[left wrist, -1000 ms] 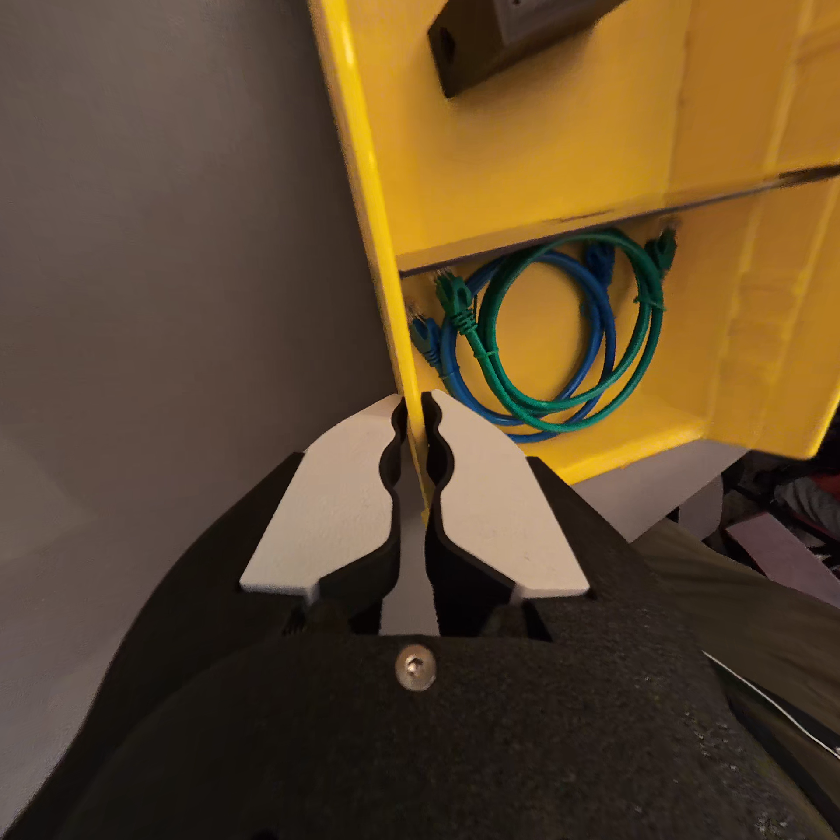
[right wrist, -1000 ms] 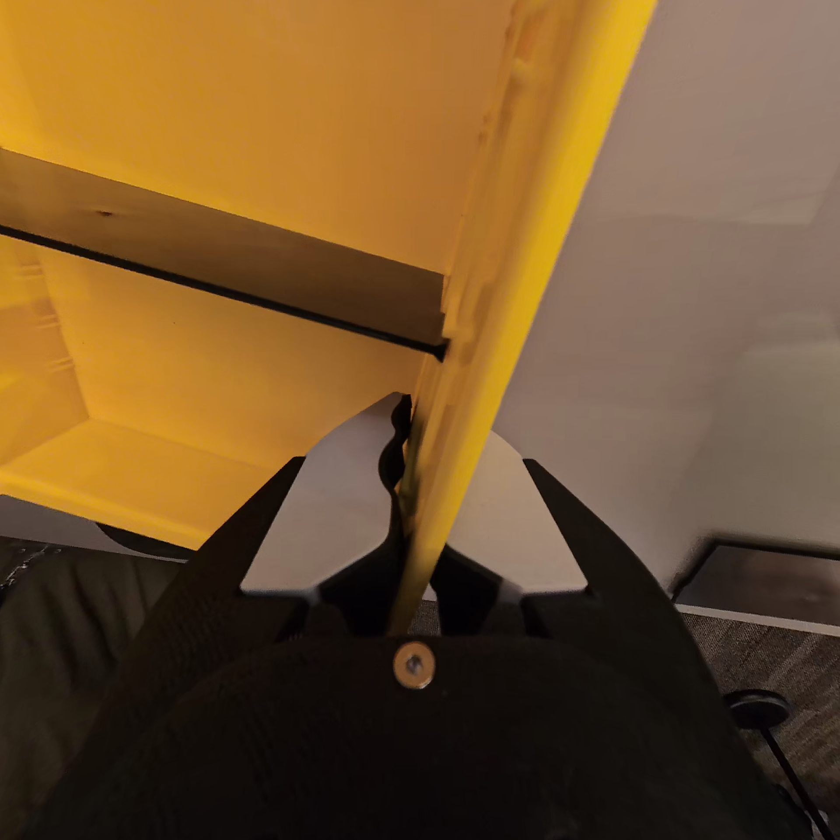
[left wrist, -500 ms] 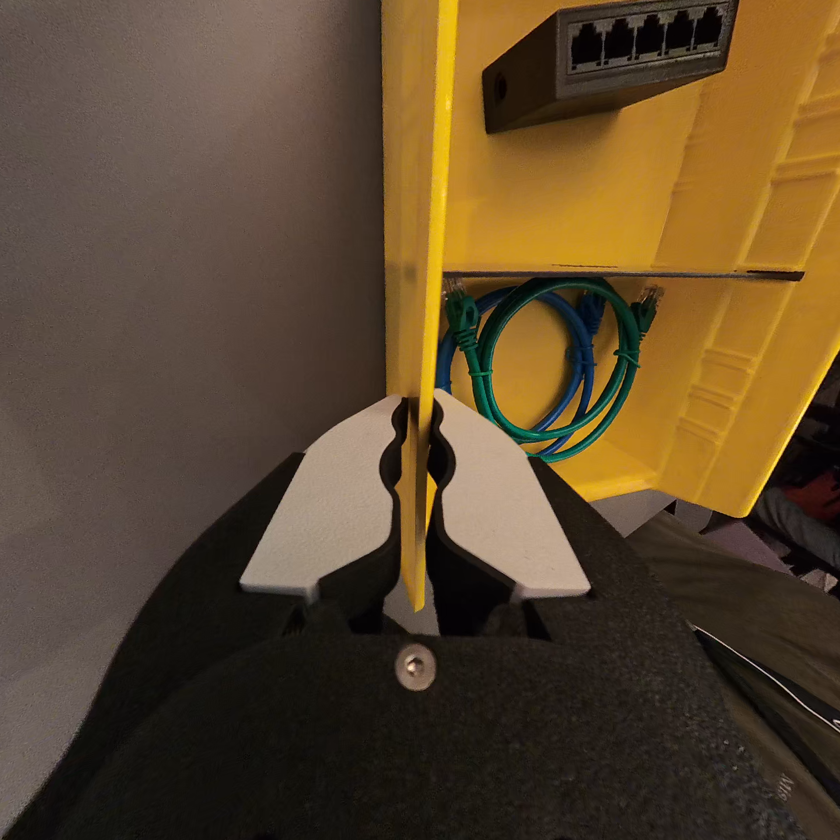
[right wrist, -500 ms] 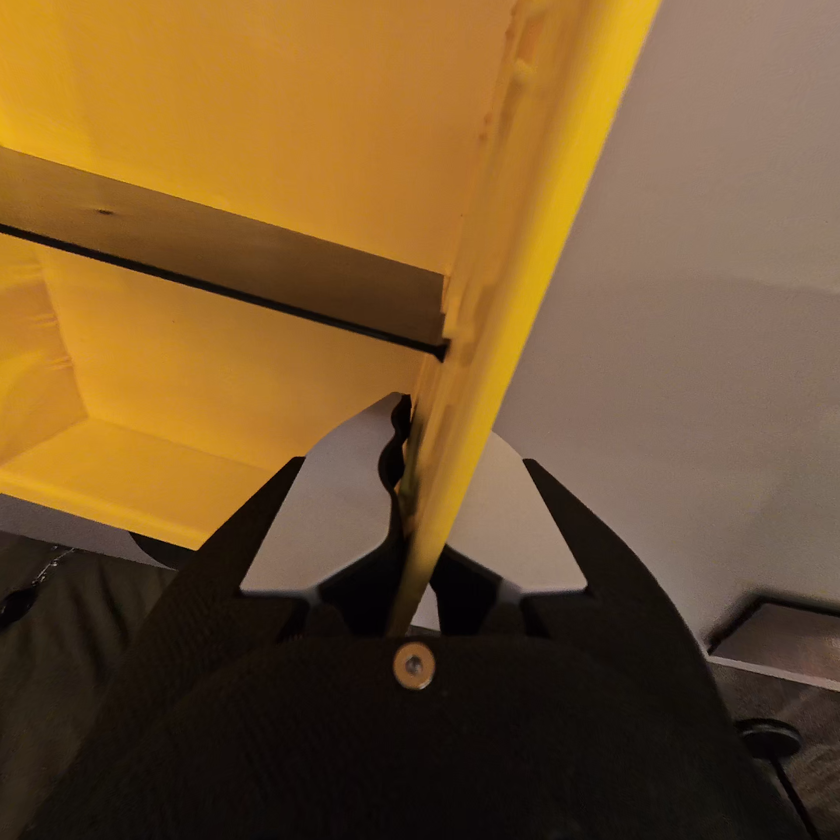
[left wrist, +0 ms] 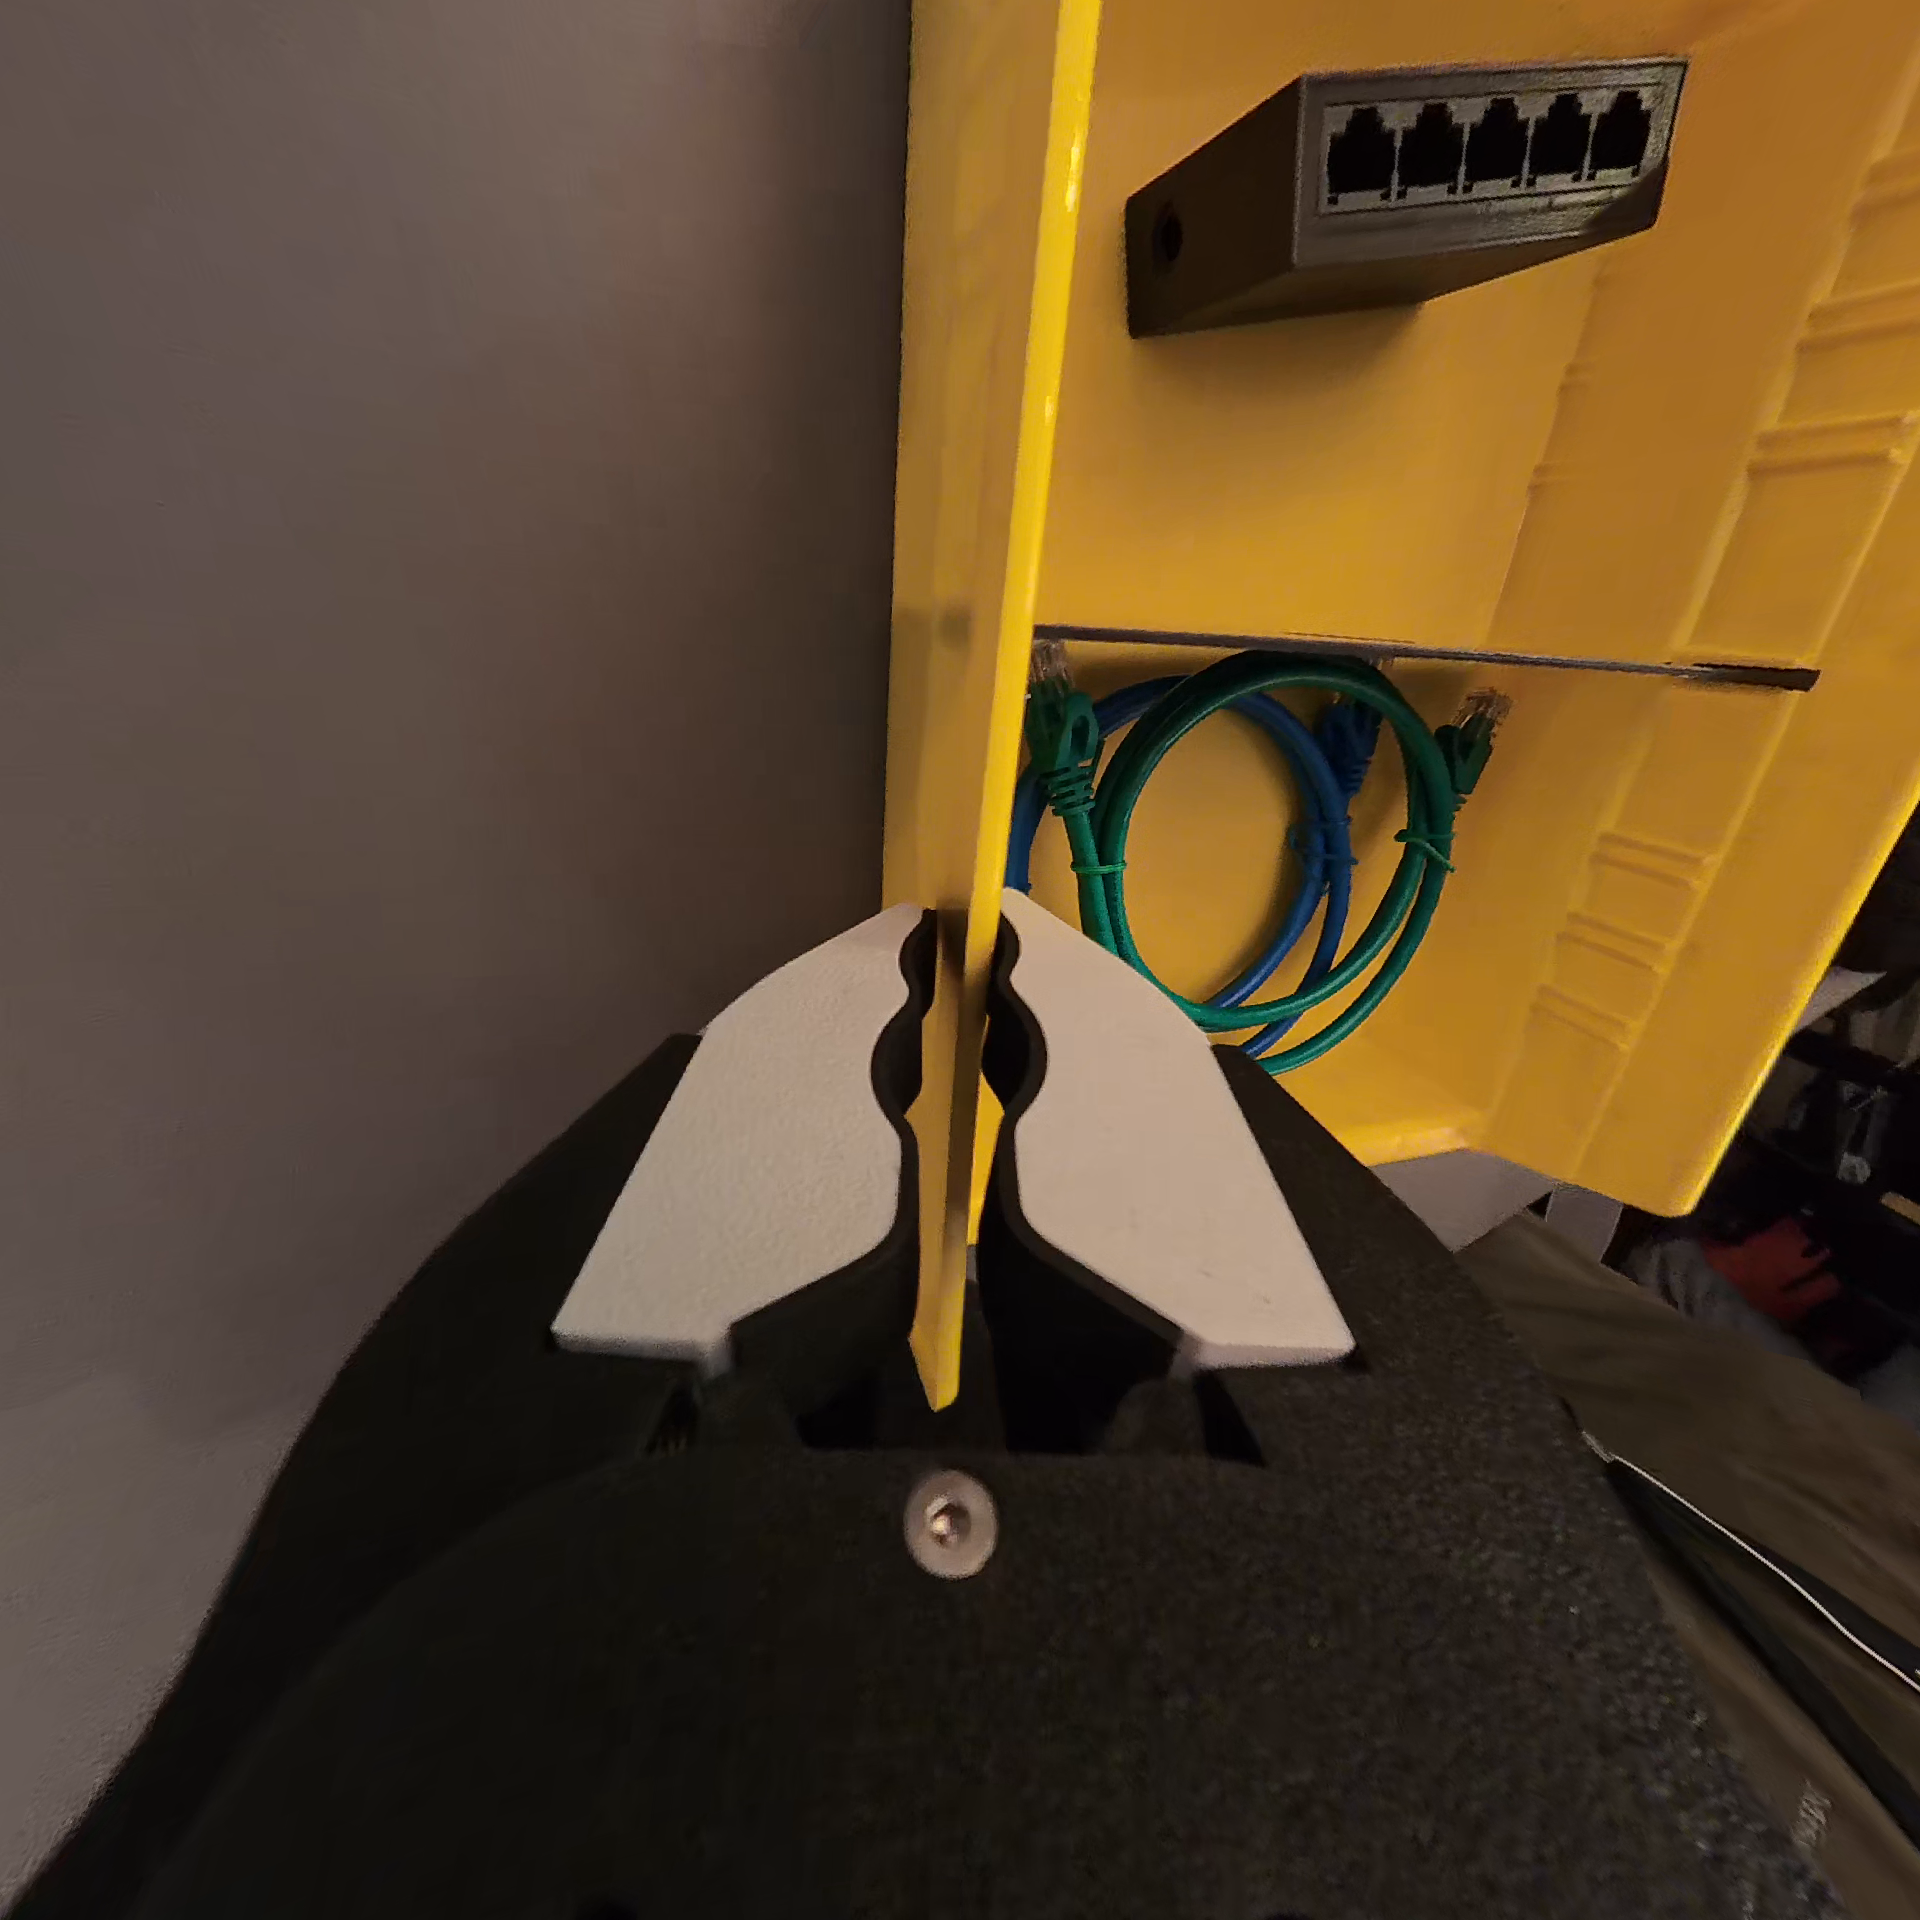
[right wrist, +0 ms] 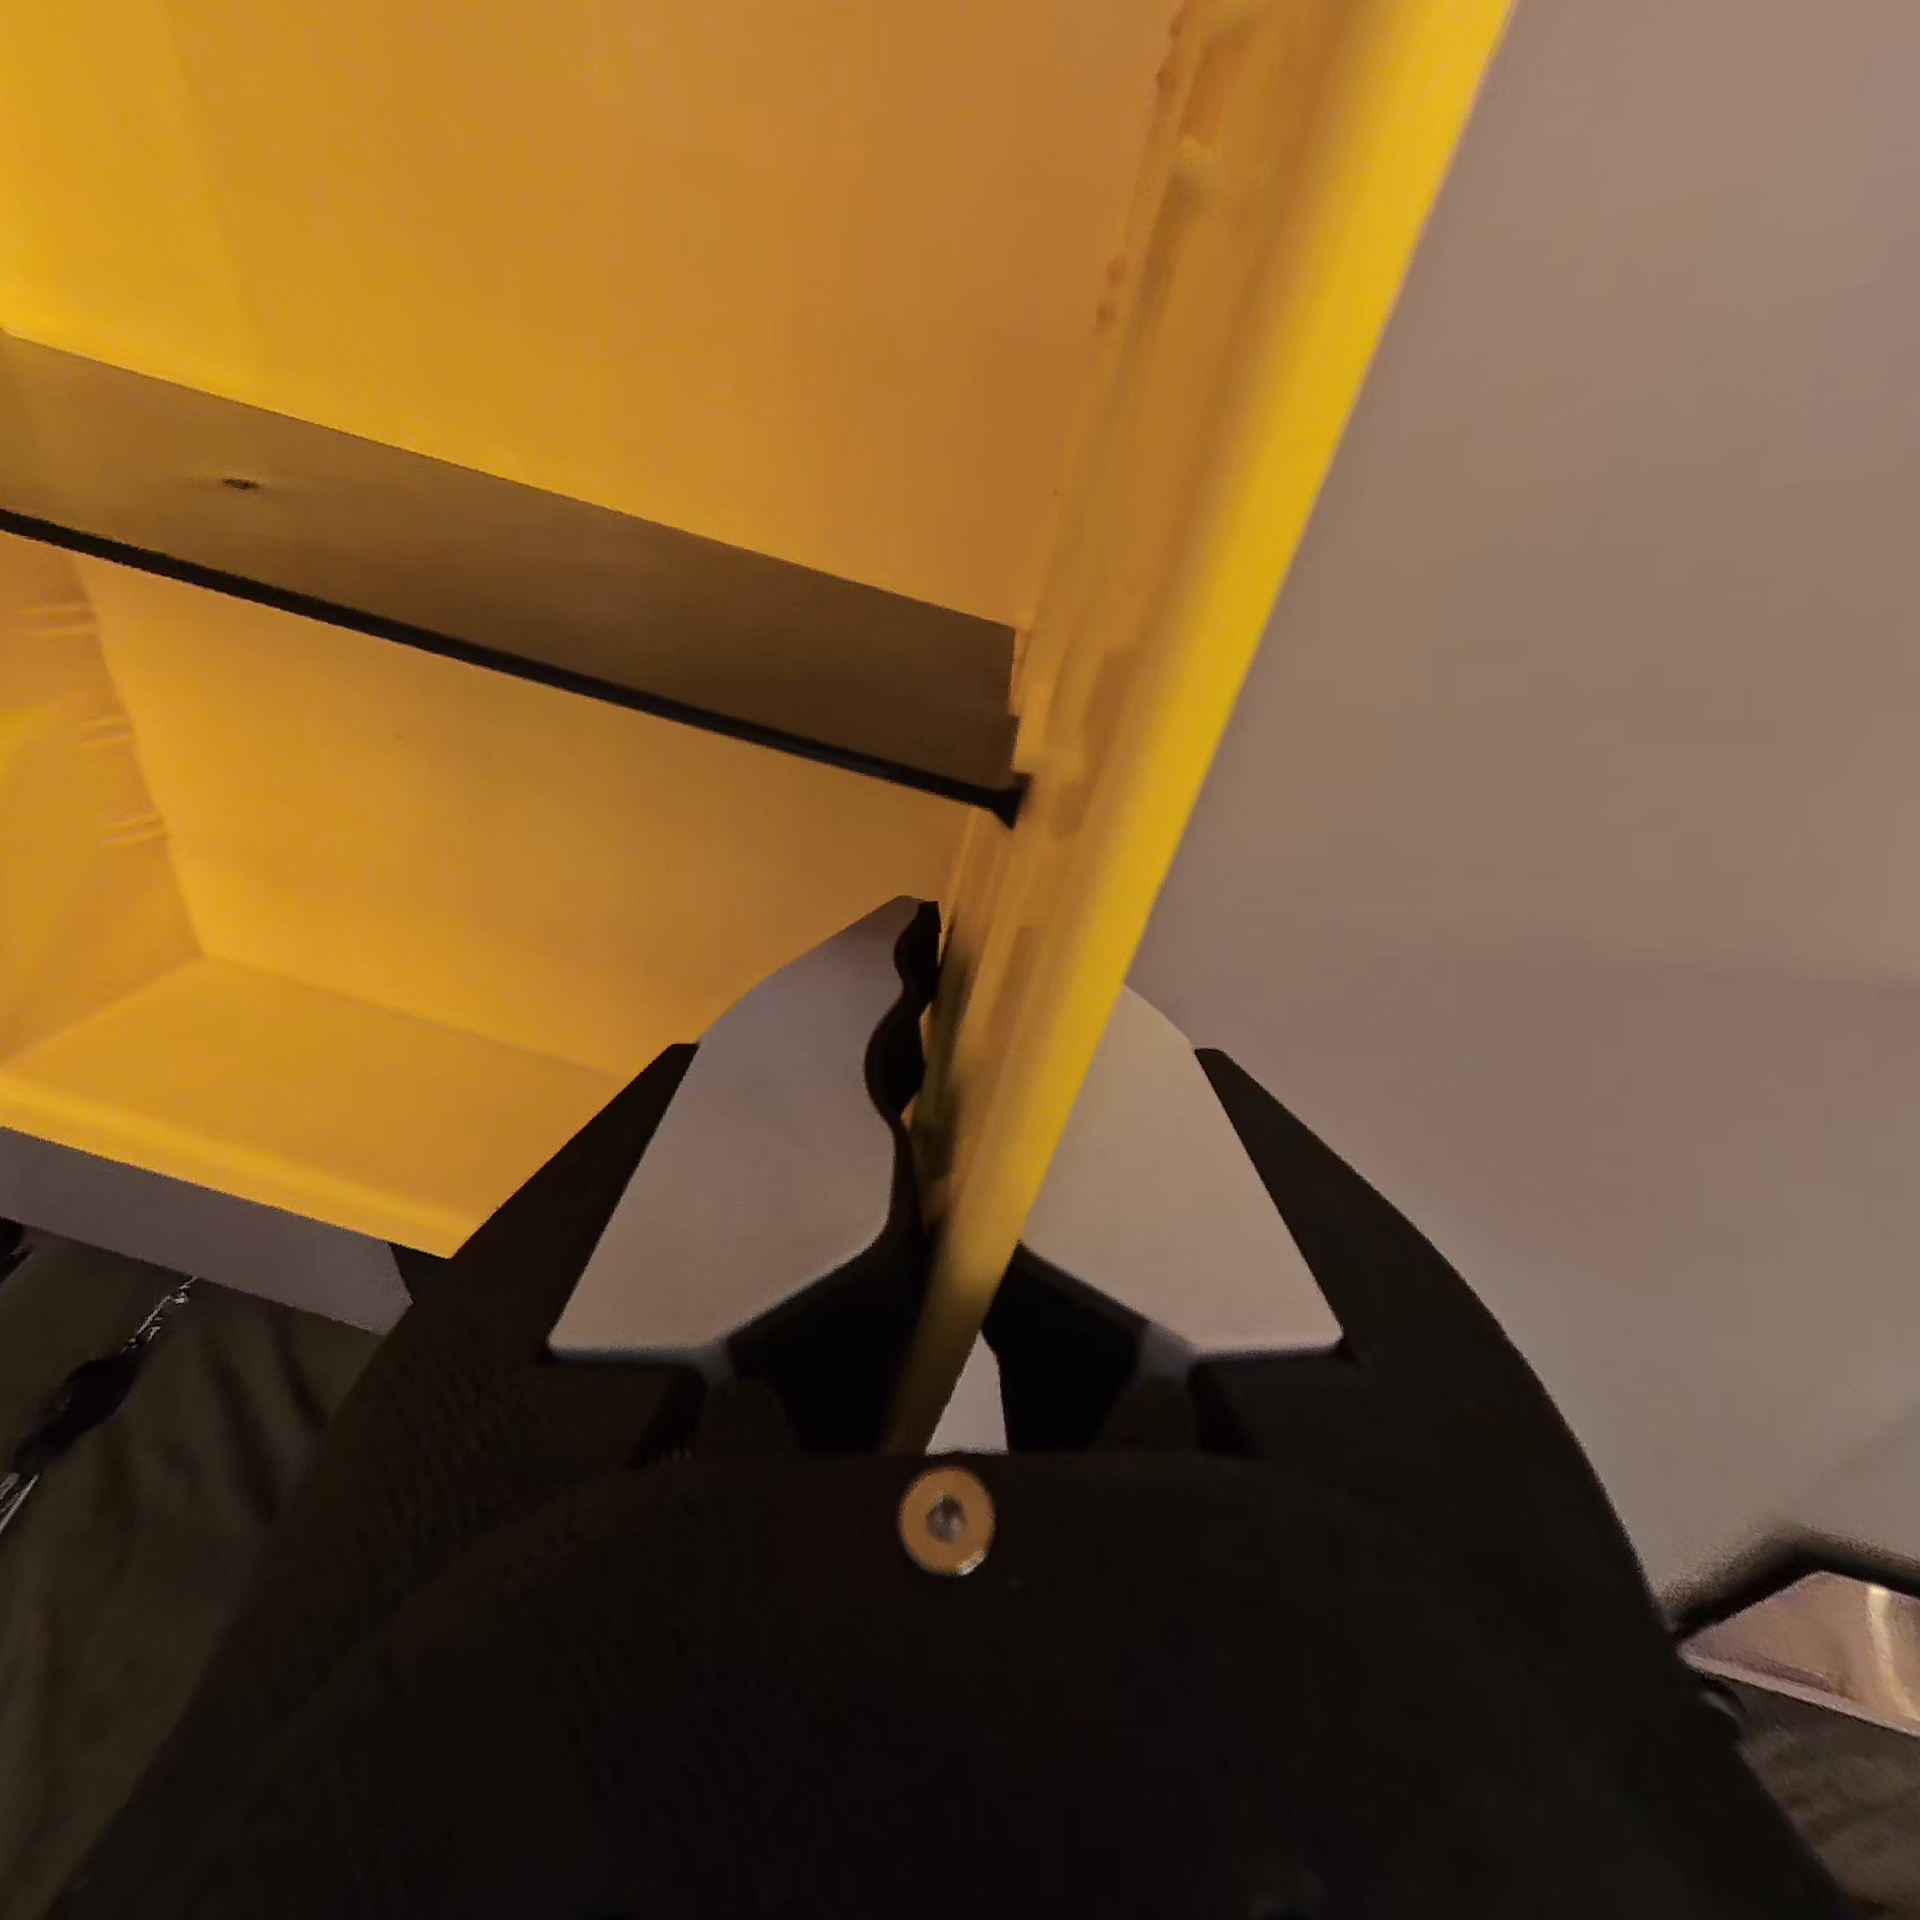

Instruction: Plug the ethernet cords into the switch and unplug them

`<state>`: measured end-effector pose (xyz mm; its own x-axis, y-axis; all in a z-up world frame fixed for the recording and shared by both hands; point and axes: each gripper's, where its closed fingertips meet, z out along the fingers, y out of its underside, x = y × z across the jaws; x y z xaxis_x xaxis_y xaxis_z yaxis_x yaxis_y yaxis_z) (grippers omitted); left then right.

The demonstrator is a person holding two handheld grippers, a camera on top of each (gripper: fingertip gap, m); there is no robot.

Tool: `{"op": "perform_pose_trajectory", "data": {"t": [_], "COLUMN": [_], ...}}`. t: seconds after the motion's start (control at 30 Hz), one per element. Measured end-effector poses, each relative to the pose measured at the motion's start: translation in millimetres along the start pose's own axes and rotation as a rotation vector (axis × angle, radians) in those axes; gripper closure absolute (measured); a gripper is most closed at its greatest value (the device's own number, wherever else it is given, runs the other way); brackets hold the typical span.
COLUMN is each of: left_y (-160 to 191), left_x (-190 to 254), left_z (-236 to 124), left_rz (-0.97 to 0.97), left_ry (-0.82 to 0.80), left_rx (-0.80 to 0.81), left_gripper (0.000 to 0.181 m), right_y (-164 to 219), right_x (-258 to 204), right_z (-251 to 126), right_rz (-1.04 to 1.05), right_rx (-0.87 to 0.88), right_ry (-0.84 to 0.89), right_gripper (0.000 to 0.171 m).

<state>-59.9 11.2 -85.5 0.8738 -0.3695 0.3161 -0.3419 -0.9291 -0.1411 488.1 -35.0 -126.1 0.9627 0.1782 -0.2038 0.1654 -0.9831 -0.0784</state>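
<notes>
- Both tongs are clamped narrow on a yellow bin (left wrist: 1299, 499): the left gripper (left wrist: 961, 1023) pinches its left side wall, the right gripper (right wrist: 940, 1039) pinches the opposite wall (right wrist: 1174, 727). The bin is tipped so its inside faces the cameras.
- The switch (left wrist: 1392, 197), a dark box with a row of five empty ports, sits in the upper compartment against the bin's floor, above a thin divider (left wrist: 1455, 660).
- Below the divider lie the cords: a green cord (left wrist: 1340, 1008) and a blue cord (left wrist: 1325, 831), each coiled and tied, overlapping, their plugs pointing up toward the divider. No plug is in a port yet.
- Handling, as I judge it: the cords are light and floppy, and the ties will make a coil swing as one lump. Best hold is the moulded boot just behind a plug, such as the green plug (left wrist: 1470, 743) on the right, which stands clear of the rest.
- The clear latch tab looks fragile; squeezing it would be needed only for unplugging.
- The switch seems small and light, so it may shift unless braced while a plug is pushed in.
</notes>
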Motion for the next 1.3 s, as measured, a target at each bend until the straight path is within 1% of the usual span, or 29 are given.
{"op": "perform_pose_trajectory", "data": {"t": [0.17,0.4,0.53,0.7,0.93,1.23,1.3], "left_y": [16,43,57,73,87,87,85], "left_x": [-35,-87,-108,-129,-144,-145,-141], "left_z": [-14,-36,-45,-56,-63,-64,-66], "left_rz": [-0.079,-0.219,-0.309,-0.361,-0.408,-0.403,-0.393], "left_ry": [-0.003,-0.005,0.023,0.005,0.017,0.020,0.050], "left_rx": [0.039,0.116,0.170,0.204,0.241,0.274,0.291], "left_gripper": [0.175,0.174,0.174,0.173,0.173,0.172,0.170], "right_y": [-13,-27,-38,-44,-43,-38,-39], "right_x": [-16,-31,-43,-46,-46,-52,-53], "right_z": [11,25,30,31,31,32,32], "right_rz": [-0.007,-0.058,-0.067,-0.090,-0.079,-0.072,-0.071], "right_rx": [-0.018,-0.055,-0.050,-0.055,-0.064,-0.065,-0.051], "right_ry": [-0.016,0.026,0.021,0.032,0.035,0.034,0.025], "right_gripper": [0.167,0.166,0.167,0.166,0.166,0.165,0.162]}}
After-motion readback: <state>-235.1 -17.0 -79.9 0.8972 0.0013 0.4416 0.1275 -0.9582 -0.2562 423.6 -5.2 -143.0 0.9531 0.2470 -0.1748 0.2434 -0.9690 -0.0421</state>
